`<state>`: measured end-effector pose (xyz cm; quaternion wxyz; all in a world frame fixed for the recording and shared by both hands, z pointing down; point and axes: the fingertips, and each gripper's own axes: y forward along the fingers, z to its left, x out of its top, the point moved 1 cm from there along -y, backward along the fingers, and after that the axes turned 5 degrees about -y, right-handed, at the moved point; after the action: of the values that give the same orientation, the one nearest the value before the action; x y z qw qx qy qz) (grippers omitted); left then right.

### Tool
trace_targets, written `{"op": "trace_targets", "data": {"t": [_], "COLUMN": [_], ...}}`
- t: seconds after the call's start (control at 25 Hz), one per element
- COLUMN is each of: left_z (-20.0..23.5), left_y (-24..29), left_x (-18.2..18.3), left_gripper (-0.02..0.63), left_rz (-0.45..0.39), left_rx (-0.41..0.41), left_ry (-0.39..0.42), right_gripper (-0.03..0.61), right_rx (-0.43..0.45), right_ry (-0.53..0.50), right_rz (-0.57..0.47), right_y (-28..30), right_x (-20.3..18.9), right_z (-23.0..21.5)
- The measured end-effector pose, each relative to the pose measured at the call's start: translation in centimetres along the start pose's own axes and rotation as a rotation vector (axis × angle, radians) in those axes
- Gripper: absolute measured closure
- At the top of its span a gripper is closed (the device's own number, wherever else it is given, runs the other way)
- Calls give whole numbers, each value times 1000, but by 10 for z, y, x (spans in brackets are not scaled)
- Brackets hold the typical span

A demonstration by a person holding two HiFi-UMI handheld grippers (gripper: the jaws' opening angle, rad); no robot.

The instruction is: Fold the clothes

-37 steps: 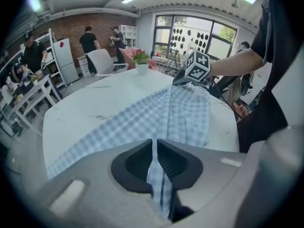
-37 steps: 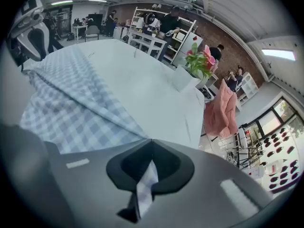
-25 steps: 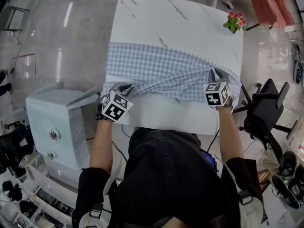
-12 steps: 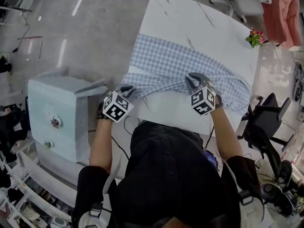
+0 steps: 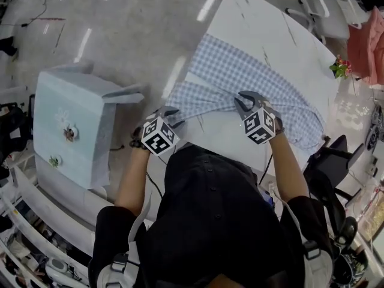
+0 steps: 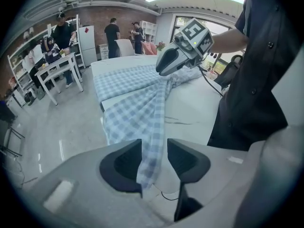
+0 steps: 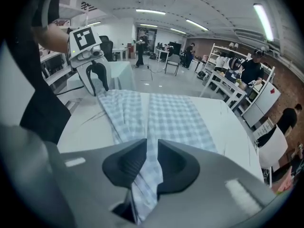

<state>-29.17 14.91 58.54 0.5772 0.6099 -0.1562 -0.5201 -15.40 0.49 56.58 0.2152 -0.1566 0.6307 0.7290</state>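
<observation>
The checked garment (image 5: 252, 77) lies stretched across the white marble-patterned table (image 5: 252, 17), running from 11 o'clock toward 3 o'clock in the head view. Its near edge is gathered into a ridge between the two grippers. It may be a shirt, though no collar or sleeve shows clearly.

The left gripper (image 5: 170, 113) is at the table's 9 o'clock edge. Its jaws have just been opening, and a narrow tail of the cloth (image 6: 137, 99) hangs between them against one pad, with a gap at the other, so nothing is clamped there (image 6: 154, 151). The right gripper (image 5: 247, 101), at 1 o'clock from the person, has its jaws (image 7: 152, 156) drawn close and pinching a bunched fold of the fabric (image 7: 175, 118).

The cloth looks thin, light and limp. It should drape and crease wherever it is let go, and a free end may slide off the smooth tabletop. Corners or a hem edge seem the best places to hold it, pinching a single layer.

A pale blue cabinet (image 5: 72, 125) stands at 9 o'clock, close to the left hand's path. A small bunch of flowers (image 5: 341, 68) sits on the table at 2 o'clock, just beyond the cloth's far end. A black office chair (image 5: 324, 161) stands at 4 o'clock.
</observation>
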Motion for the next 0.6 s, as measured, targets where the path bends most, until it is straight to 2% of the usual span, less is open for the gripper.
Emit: {"op": "trace_targets", "data": {"t": [0.24, 0.44, 0.6], "left_z": [-2, -1, 8], "left_y": [6, 13, 14], "left_x": [-8, -9, -9], "left_gripper": [436, 437, 508], "left_rz": [16, 31, 33], "left_rx": [-6, -18, 4], "left_ry": [18, 22, 14], "right_gripper": [500, 502, 502], "right_rx": [18, -2, -20], "right_ry": [-11, 43, 94], "right_rz": [31, 42, 62], "right_y": [4, -4, -11], "right_x": [-2, -13, -33], "right_z": [6, 0, -3]}}
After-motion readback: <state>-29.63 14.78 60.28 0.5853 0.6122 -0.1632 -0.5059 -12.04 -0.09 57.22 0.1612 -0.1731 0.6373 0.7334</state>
